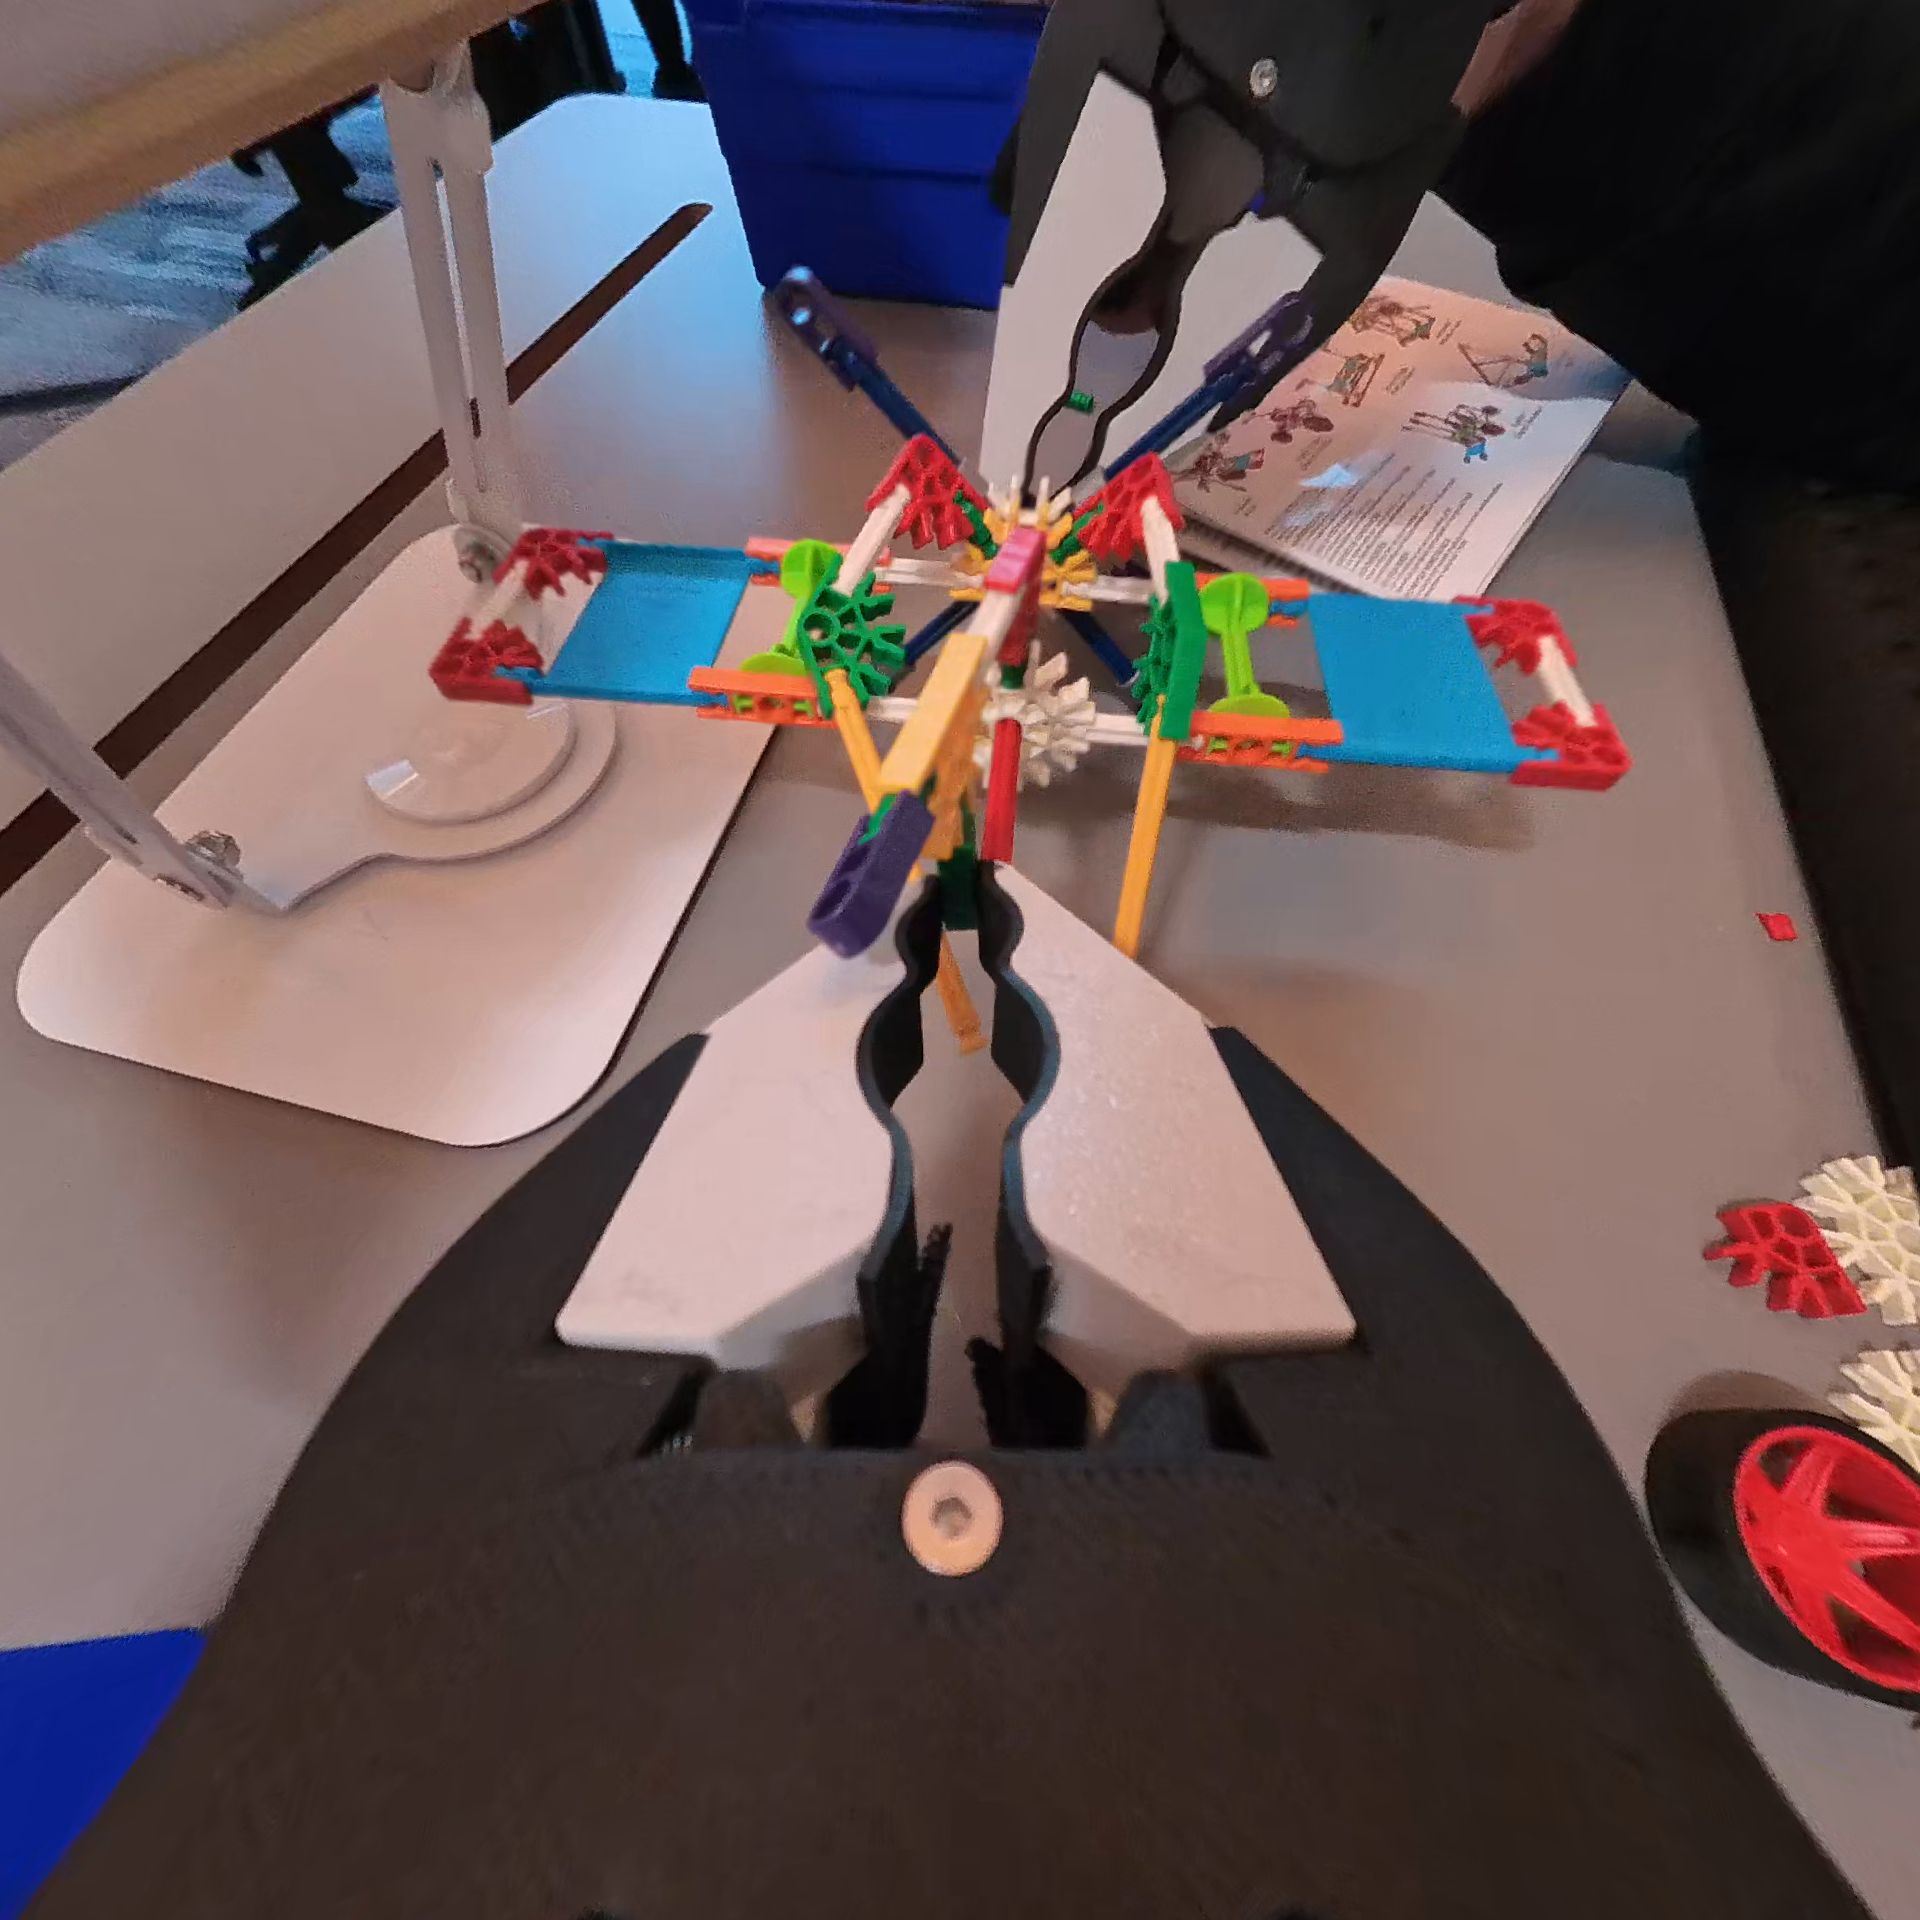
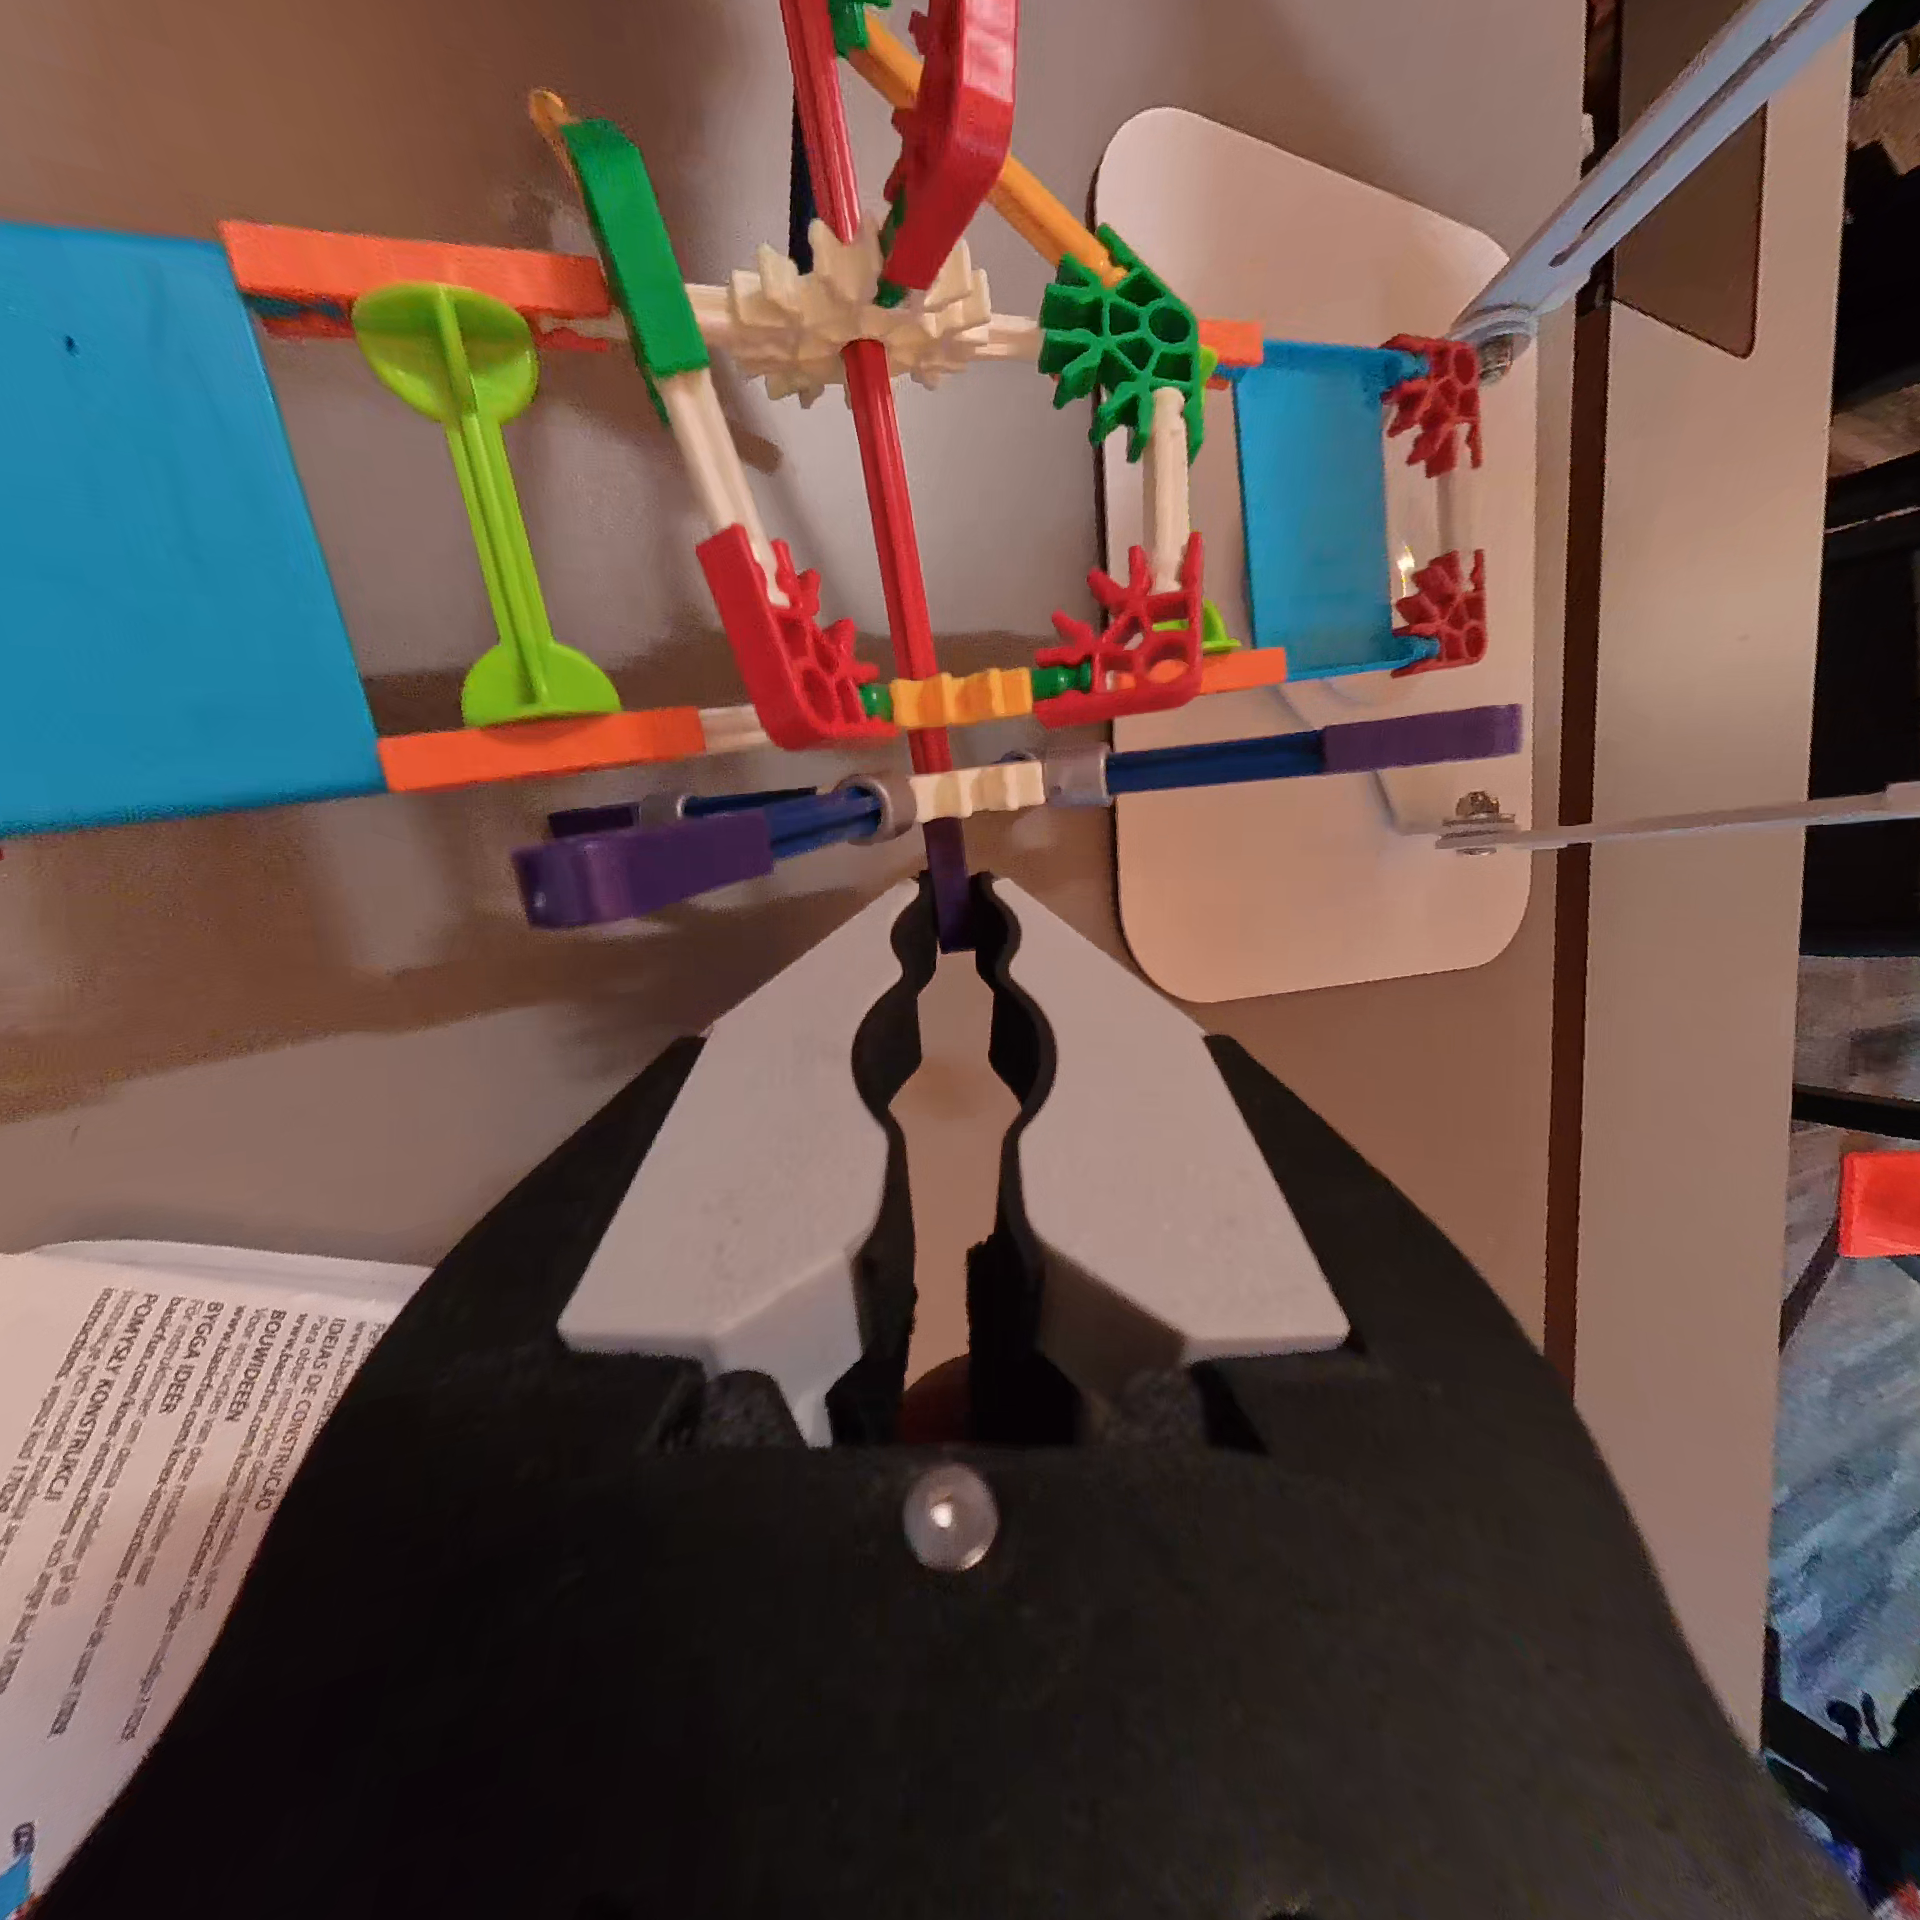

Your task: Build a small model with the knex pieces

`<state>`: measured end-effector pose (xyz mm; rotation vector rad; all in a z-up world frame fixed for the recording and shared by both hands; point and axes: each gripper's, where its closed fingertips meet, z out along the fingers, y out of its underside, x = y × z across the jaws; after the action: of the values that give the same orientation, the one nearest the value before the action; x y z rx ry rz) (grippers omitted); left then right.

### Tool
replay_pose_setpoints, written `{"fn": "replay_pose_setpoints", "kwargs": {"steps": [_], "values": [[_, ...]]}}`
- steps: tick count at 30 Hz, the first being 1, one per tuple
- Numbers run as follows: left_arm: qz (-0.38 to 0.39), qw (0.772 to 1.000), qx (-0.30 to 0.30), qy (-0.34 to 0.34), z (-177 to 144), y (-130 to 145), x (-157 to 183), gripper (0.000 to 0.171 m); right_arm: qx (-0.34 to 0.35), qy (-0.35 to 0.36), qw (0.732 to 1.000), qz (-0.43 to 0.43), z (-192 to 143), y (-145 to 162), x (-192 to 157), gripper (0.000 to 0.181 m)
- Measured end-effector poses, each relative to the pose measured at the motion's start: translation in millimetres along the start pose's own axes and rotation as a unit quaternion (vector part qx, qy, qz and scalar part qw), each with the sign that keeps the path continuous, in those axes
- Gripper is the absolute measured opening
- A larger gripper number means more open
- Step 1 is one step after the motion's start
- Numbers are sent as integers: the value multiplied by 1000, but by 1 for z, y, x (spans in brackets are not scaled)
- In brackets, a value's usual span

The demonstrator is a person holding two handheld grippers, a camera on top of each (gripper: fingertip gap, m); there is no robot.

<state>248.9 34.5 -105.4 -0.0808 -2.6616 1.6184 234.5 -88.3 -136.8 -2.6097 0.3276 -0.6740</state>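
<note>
A colourful rod-and-connector toy plane [image 1: 997, 644] with blue wing panels [image 1: 1403, 681] stands on the grey table. My left gripper [image 1: 958, 902] is shut on a green piece at the plane's near end, beside a purple connector [image 1: 868, 873]. My right gripper [image 2: 951, 914] is shut on a purple connector [image 2: 951, 883] at the opposite end, where blue rods [image 2: 1210, 774] form a propeller. The right gripper also shows in the left wrist view [image 1: 1049, 483], coming down from above onto the far end. The plane also fills the right wrist view [image 2: 873, 436].
A white stand base [image 1: 343, 935] with metal arms lies left of the plane. An instruction booklet [image 1: 1392, 447] lies at the far right, a blue bin [image 1: 862, 156] behind. A black wheel with red hub [image 1: 1808, 1548] and loose red and white connectors [image 1: 1829, 1247] sit at the right. The left gripper's tips are roughly 15 cm from the right gripper's.
</note>
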Motion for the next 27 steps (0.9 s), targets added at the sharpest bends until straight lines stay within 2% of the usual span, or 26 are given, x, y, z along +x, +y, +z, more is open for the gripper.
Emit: {"fn": "replay_pose_setpoints", "kwargs": {"steps": [16, 21, 27], "values": [[-19, 999, -17, 19, 4, 16, 1, 4, 13, -37, 999, 33, -5, 1, -7, 4], [-18, 1000, -3, 21, 6, 14, 1, 15, 11, -38, 999, 35, -5, 2, -7, 4], [-20, 999, 9, 23, 12, 9, 2, 9, 10, -35, 999, 38, -5, 5, -5, 4]]}}
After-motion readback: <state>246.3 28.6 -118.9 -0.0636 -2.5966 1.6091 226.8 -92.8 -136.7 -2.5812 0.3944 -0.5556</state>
